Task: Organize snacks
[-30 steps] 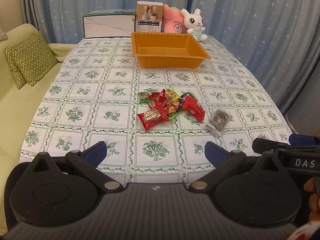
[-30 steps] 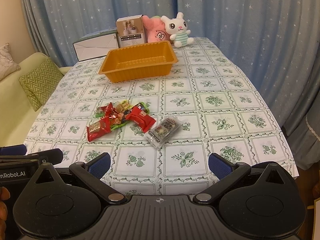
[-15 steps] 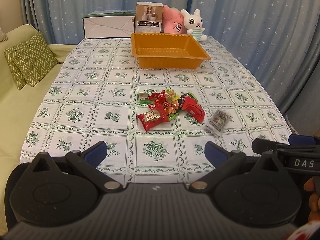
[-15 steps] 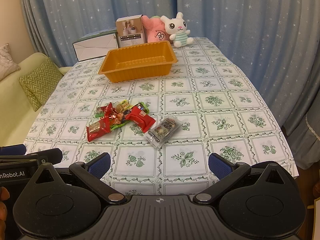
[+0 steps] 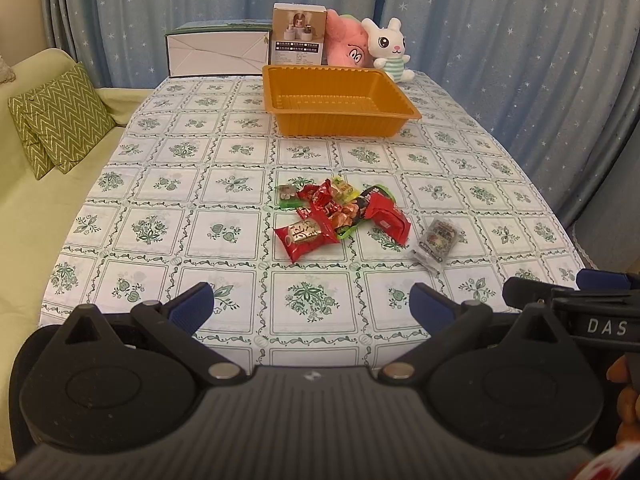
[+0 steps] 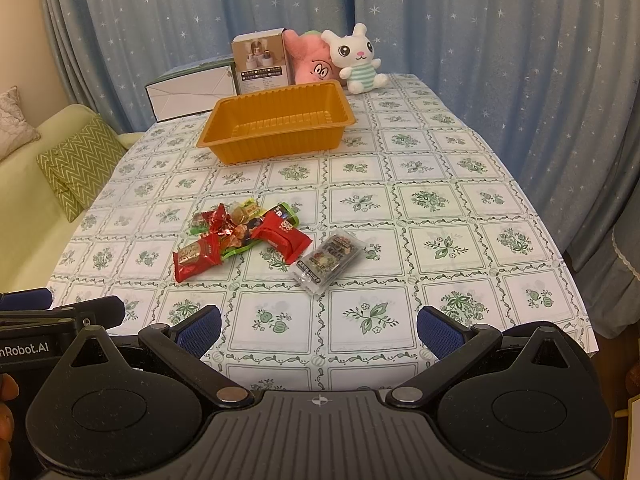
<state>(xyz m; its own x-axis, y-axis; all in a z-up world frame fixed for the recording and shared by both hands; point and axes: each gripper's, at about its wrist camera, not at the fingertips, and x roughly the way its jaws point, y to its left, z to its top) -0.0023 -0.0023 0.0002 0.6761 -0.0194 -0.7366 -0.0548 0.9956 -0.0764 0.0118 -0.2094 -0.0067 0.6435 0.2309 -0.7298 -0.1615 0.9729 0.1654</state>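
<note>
Nothing is shifting: both fingers' pairs, left gripper point(image 5: 310, 308) and right gripper point(image 6: 318, 326), are hovering apart, short of light, crinkly snack packets point(image 6: 240, 236), best pinched edgewise.

You see an orange tray point(image 5: 340, 98), red snack wrappers point(image 5: 306, 236), a green-flowered white tablecloth point(image 5: 224, 196), and star-dotted blue curtains point(image 5: 500, 20).

Bare tablecloth point(image 5: 224, 236) lies between both grippers and the snack pile point(image 5: 340, 212). More bare cloth separates the pile from the orange tray point(image 5: 340, 120). Boxes point(image 5: 218, 54) and plush toys point(image 5: 386, 50) crowd the far edge.
</note>
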